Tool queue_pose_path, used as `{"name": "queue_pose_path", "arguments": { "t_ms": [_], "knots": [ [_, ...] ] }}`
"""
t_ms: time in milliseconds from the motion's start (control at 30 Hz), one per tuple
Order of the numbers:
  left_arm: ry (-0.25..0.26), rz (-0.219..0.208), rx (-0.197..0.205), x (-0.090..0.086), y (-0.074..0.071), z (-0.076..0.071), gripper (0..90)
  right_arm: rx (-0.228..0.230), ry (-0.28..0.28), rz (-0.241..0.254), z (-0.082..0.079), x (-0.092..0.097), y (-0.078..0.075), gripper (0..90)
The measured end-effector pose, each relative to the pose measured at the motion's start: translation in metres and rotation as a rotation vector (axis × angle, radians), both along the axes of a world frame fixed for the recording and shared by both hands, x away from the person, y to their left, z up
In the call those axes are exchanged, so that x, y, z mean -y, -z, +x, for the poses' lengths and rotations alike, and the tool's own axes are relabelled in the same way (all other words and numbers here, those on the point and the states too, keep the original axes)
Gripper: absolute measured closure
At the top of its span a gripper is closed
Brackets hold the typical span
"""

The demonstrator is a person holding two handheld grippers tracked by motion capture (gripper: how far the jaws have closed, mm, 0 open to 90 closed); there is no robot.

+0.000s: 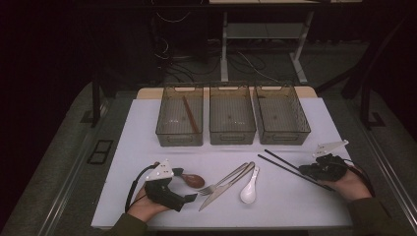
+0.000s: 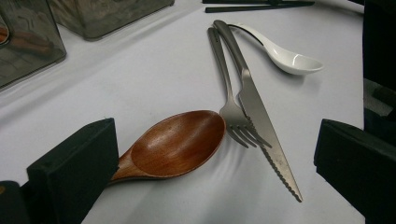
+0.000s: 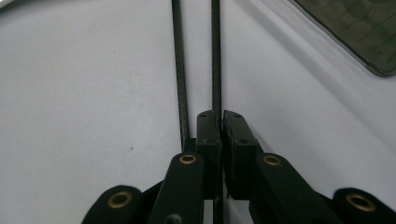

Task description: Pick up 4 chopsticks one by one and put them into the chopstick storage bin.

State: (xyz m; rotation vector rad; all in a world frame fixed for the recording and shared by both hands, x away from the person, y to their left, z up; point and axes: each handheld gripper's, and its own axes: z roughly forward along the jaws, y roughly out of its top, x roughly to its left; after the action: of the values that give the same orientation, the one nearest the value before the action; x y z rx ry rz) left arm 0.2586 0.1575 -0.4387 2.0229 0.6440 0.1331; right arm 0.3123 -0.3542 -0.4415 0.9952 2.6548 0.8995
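A brown wooden spoon [image 1: 193, 180] [image 2: 180, 142] lies on the white table, its handle against the left jaw of my left gripper [image 1: 184, 186] [image 2: 215, 140], which stands open around it. Beside the spoon lie a steel fork [image 2: 229, 93], a serrated knife [image 2: 261, 121] and a white ceramic spoon [image 1: 249, 189] [image 2: 289, 58]. Two black chopsticks [image 1: 285, 164] lie at the right. My right gripper [image 1: 307, 171] [image 3: 220, 116] is shut on one chopstick [image 3: 215, 56]; the other chopstick [image 3: 177, 56] runs along the outside of its left jaw.
Three clear bins stand in a row at the back of the table: left bin [image 1: 167, 129], middle bin [image 1: 232, 132], right bin [image 1: 300, 125]. A brown stick [image 1: 191, 114] lies in the left bin. A corner of a bin [image 3: 355, 28] shows in the right gripper view.
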Motion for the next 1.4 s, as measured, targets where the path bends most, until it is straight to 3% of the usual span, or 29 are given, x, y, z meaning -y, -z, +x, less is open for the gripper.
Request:
{"name": "queue_pose_path", "arguments": {
  "t_ms": [333,667,1400],
  "knots": [
    [0.003,0.0,0.001,0.0,0.0,0.0,0.0,0.0,0.003,0.054,0.002,0.006,-0.007,85.4],
    [0.003,0.0,0.002,0.0,0.0,0.0,0.0,0.032,-0.017,0.1,-0.003,0.007,-0.02,85.4],
    [-0.012,-0.003,0.018,-0.004,0.001,0.002,0.0,0.074,-0.088,0.187,-0.011,-0.02,-0.039,85.4]
  ]
}}
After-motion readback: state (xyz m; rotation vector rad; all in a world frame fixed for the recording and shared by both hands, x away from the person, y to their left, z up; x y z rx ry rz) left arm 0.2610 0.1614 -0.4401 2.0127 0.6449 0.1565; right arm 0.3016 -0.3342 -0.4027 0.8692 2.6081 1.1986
